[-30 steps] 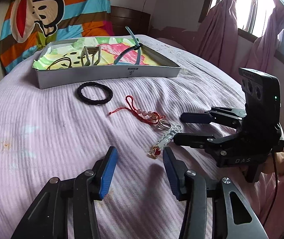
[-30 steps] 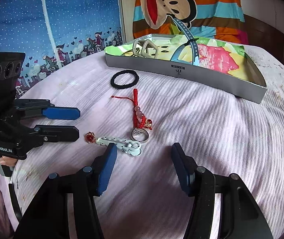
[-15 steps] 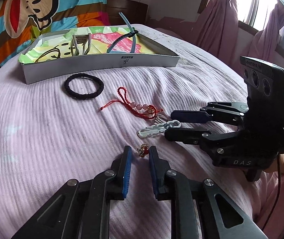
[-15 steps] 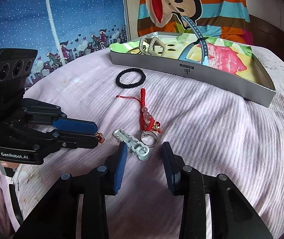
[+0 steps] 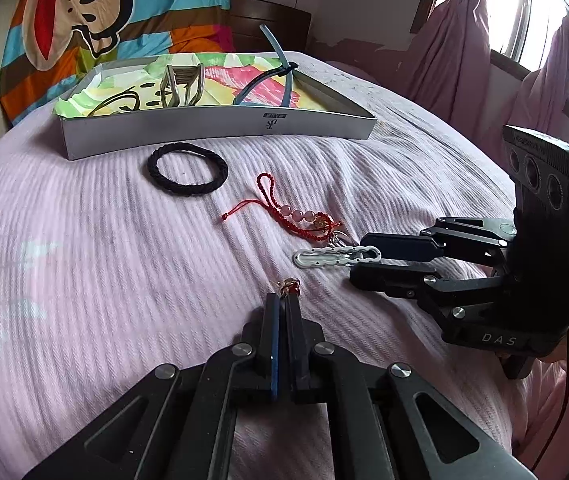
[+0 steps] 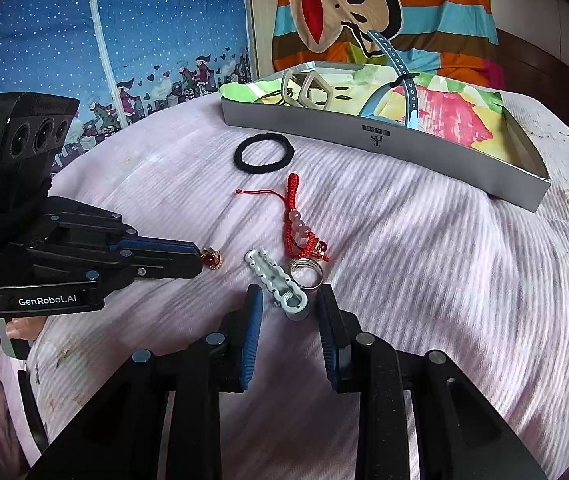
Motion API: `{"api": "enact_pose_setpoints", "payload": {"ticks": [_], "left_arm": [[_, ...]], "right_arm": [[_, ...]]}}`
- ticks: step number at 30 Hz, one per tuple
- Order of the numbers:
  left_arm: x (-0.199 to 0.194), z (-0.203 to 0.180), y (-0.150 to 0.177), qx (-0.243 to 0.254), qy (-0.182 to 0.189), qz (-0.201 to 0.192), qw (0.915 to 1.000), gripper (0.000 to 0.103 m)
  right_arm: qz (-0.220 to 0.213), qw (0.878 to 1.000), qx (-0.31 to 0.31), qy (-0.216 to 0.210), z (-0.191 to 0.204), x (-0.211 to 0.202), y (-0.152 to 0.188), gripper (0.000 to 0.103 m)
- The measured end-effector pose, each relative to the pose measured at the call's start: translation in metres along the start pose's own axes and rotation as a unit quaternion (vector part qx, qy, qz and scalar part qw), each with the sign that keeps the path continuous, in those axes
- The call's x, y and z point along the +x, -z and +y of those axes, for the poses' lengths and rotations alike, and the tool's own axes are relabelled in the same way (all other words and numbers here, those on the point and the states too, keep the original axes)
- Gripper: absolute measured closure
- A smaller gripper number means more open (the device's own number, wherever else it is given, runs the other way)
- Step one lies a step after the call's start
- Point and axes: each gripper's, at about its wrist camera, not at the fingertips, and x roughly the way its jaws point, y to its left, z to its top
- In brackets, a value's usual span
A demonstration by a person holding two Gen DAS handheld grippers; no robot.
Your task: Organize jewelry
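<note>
Pink ribbed bedspread [image 5: 84,280] carries the jewelry. Your left gripper [image 5: 283,300] has pinched tight on the small gold earring with a red stone [image 6: 211,259]; your right gripper [image 6: 289,300] has just been narrowing around the white plastic hair clip [image 6: 274,278], pads not visibly touching.

Left gripper [image 5: 283,300] fingers [image 5: 272,320] — pinched on red-stone ring [image 5: 288,285]

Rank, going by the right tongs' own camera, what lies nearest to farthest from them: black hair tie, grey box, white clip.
1. White plastic clip, between the right tongs.
2. Black braided hair tie, mid-bed.
3. Grey cardboard box, at the back.
</note>
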Motion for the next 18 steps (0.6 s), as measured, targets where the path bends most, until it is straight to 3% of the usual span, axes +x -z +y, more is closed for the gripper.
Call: {"api": "enact_pose_setpoints", "payload": {"ticks": [18], "left_arm": [[0.015,-0.011,-0.014,0.007,0.008,0.016,0.9998,0.098]], "right_arm": [[0.001,1.0,0.021,0.008,-0.005,0.002,0.0,0.087]]}}
